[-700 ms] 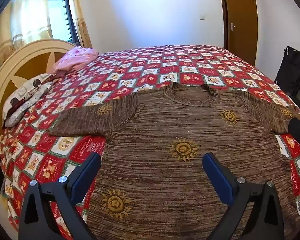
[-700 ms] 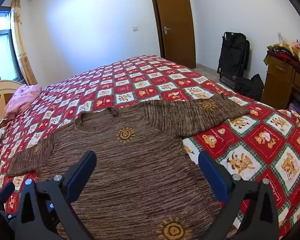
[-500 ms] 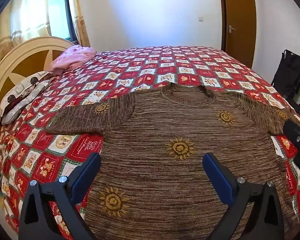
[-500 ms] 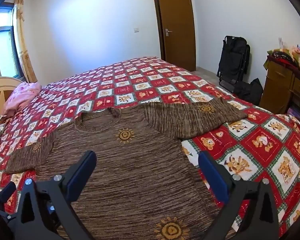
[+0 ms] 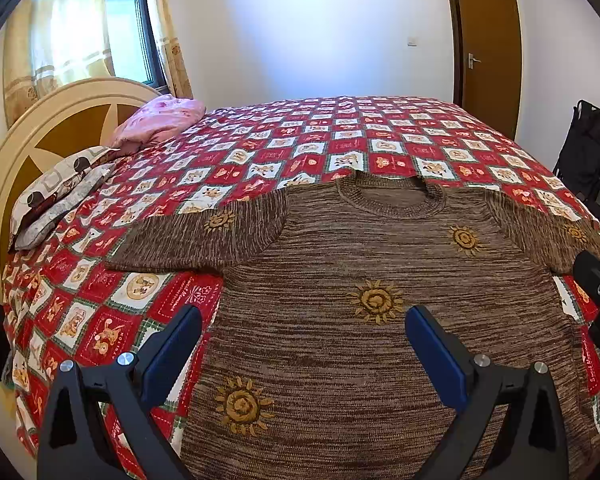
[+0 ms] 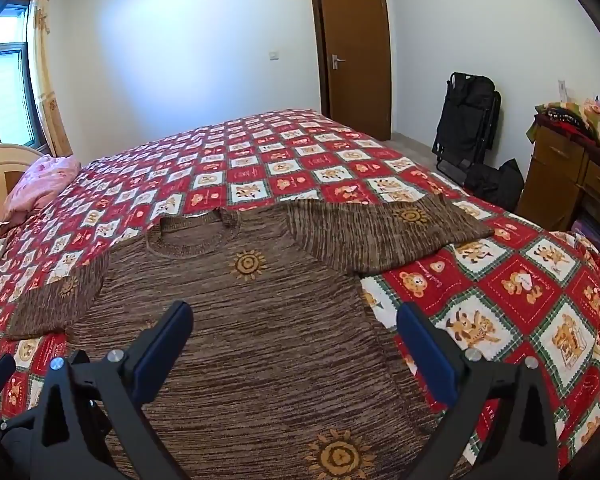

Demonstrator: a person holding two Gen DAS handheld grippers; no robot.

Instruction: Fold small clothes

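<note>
While both grippers hang over the near hem of the brown sweater [image 5: 380,264], neither has hold of anything: the left gripper [image 5: 302,334] has its blue pads spread as wide as they go, above the knit with nothing between them, and the right gripper [image 6: 294,330] stands just as wide and just as empty. Compared with a moment ago, the jaws have not changed their spread, and the sweater lies as it did, flat and front-up on the red patchwork quilt [image 5: 340,148] with both sleeves stretched out to the sides. What differs is slight: in the left view the sweater sits a little lower and the far wall shows more, and in the right view the scene has slid the same way. Beyond the collar the quilt runs on to a pink bundle [image 5: 160,120] by the cream headboard [image 5: 56,120]. Farther off stands the brown door [image 6: 354,48], with a black folded stroller [image 6: 466,116] beside it.
</note>
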